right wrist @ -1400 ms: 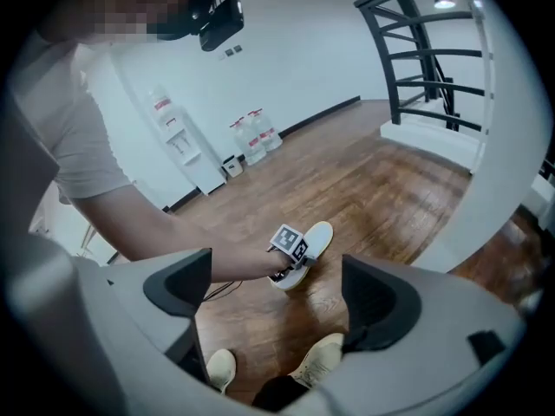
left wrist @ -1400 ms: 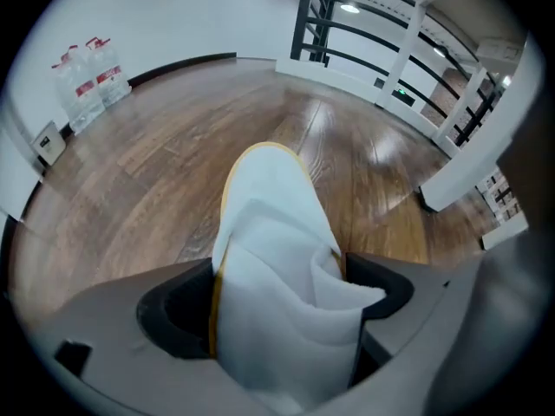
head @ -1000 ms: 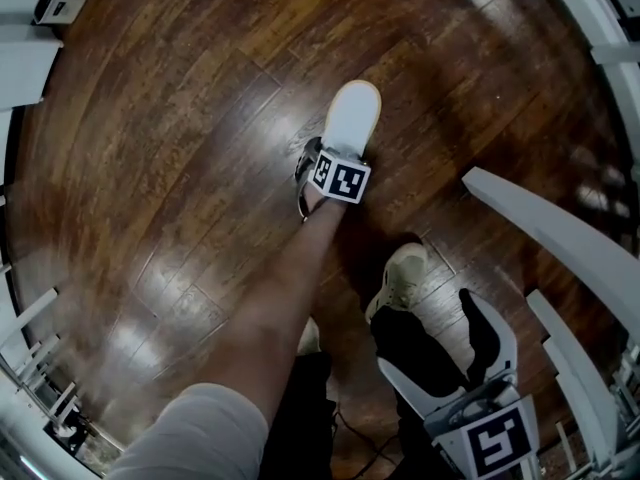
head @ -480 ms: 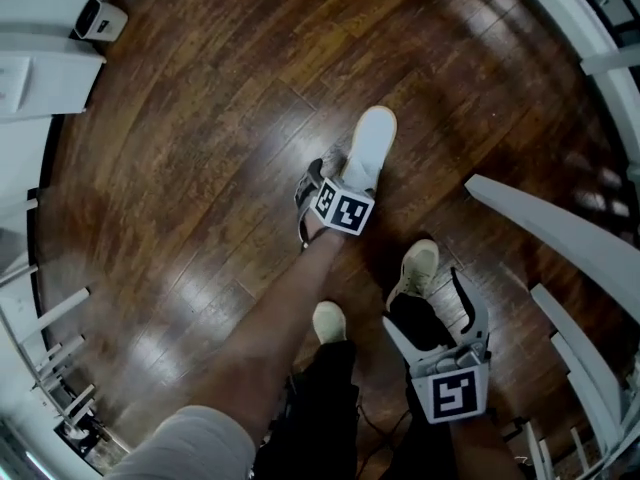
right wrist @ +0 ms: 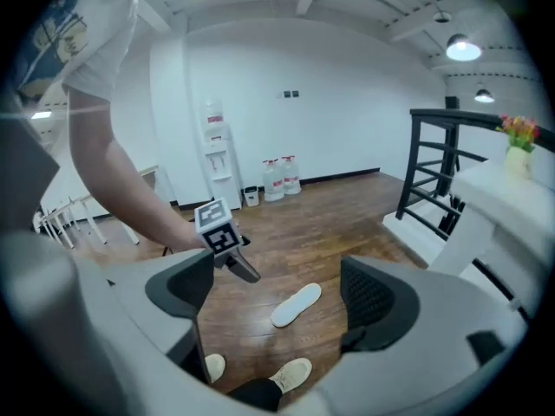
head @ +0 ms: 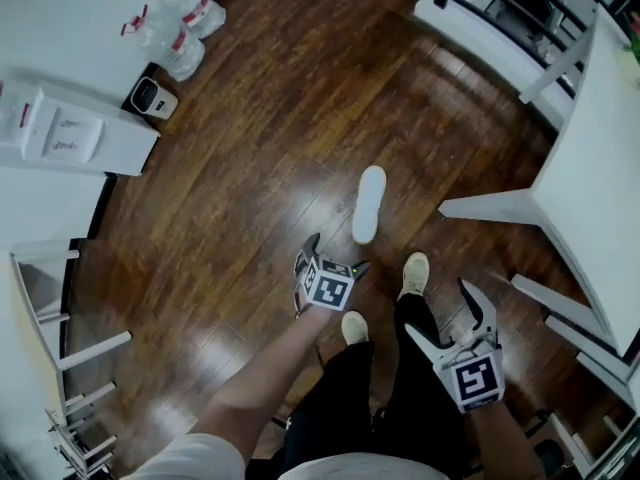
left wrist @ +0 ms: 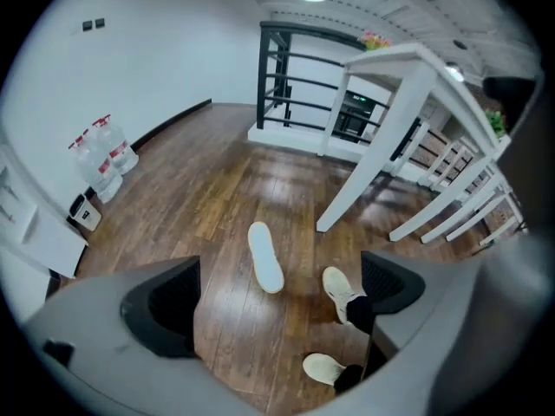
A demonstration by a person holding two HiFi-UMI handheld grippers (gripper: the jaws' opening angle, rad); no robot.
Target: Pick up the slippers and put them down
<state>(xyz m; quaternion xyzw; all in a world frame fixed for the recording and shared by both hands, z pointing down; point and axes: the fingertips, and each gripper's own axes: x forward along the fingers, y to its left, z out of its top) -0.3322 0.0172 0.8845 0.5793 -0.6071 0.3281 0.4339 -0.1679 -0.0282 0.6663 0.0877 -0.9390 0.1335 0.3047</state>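
Slipper, white, flat and long [head: 369,204], lay on the dark glossy wooden floor [head: 230,148] just ahead of our feet, touched by neither tool. We judged it already put down; no second one showed. Our left gripper [head: 337,253] had just been opening and stood wide, with nothing between its jaws. Our right gripper [head: 437,310] was spread and empty too.

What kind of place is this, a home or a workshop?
Probably a home-like room, perhaps a staged one. It has a glossy dark wooden floor, a white table, a black railing and large water bottles set at the floor's edge.
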